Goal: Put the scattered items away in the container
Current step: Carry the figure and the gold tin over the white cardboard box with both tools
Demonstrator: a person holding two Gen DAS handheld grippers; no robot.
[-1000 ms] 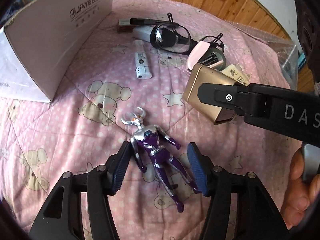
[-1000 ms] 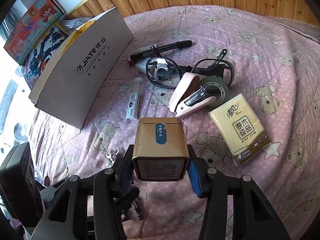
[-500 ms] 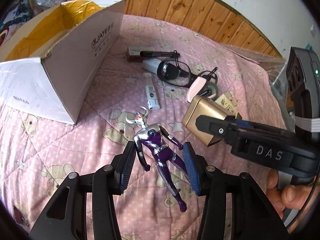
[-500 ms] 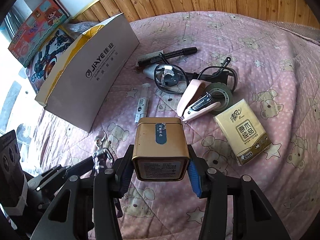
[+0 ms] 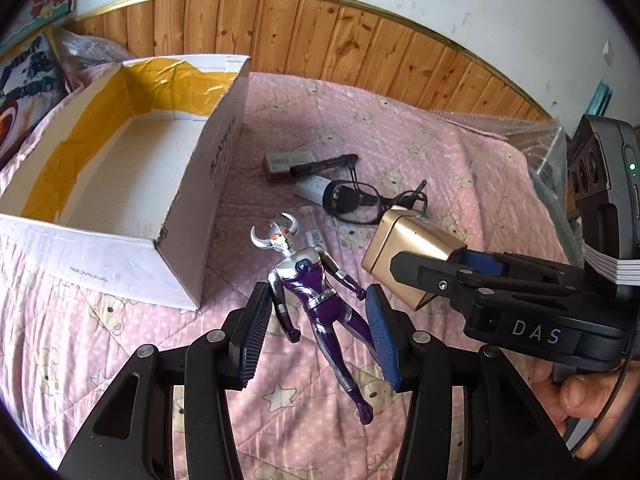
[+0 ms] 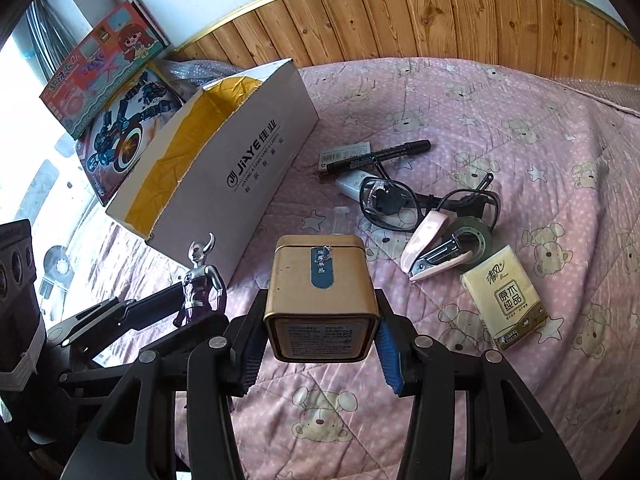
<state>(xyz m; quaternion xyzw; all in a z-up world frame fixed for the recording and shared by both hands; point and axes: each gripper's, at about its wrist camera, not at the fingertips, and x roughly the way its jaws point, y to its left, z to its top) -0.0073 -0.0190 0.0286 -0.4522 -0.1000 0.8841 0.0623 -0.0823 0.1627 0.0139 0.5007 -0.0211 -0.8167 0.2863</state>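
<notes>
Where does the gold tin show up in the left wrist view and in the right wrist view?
Left wrist view: gold tin right of centre, held in the right gripper.
Right wrist view: gold tin at lower centre, between that gripper's pads.
Shared landmark: the white cardboard box, left of the tin in both.

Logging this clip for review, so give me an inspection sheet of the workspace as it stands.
Surface: pink bear-print quilt.
Job's things: cardboard box, inside bare; marker, glasses, stapler, tape roll and tissue pack lie on the quilt.
Clutter: nothing seen.
Grippers: left tongs shut on toy figure; right tongs shut on gold tin.
Cables: what looks like a thin black lead by the hand.
Surroundings: wood panelling, toy boxes.
</notes>
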